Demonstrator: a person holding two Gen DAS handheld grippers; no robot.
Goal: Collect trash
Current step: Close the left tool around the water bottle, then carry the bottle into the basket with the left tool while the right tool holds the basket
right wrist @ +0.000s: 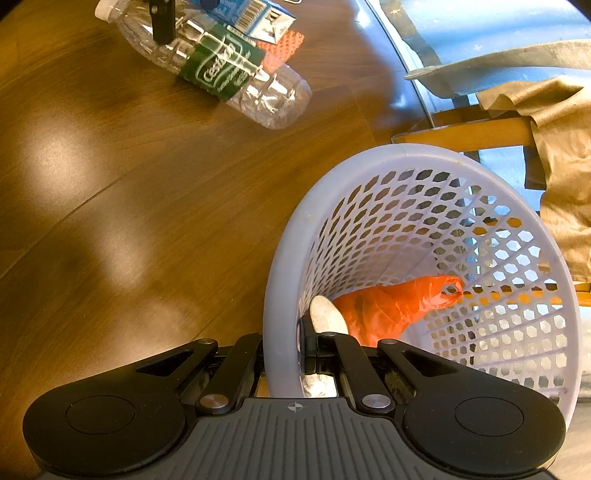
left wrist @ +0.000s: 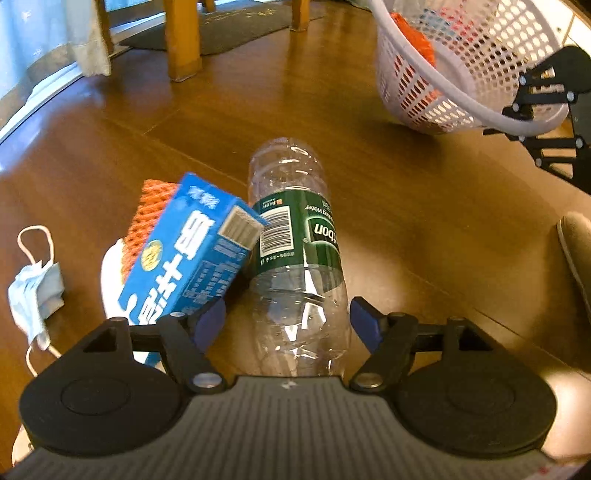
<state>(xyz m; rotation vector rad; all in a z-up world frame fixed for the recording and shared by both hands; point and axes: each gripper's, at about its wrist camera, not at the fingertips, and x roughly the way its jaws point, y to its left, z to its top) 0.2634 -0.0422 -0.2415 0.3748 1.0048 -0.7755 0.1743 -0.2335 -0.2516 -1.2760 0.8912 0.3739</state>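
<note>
A clear plastic bottle (left wrist: 295,266) with a green label lies on the wooden floor, also seen in the right wrist view as the bottle (right wrist: 221,70). My left gripper (left wrist: 288,321) is open, with one blue pad on each side of the bottle's lower body. A blue carton (left wrist: 192,254) leans against the bottle, over an orange foam net (left wrist: 147,214). A blue face mask (left wrist: 35,291) lies to the left. My right gripper (right wrist: 282,354) is shut on the rim of a white mesh basket (right wrist: 480,236), which holds an orange plastic bag (right wrist: 391,306).
Wooden chair legs (left wrist: 183,40) and a dark mat (left wrist: 236,26) stand further back, with a curtain (left wrist: 48,40) at the left. A grey slipper (left wrist: 576,251) sits at the right edge. Tan cloth (right wrist: 554,155) hangs over a wooden rail beyond the basket.
</note>
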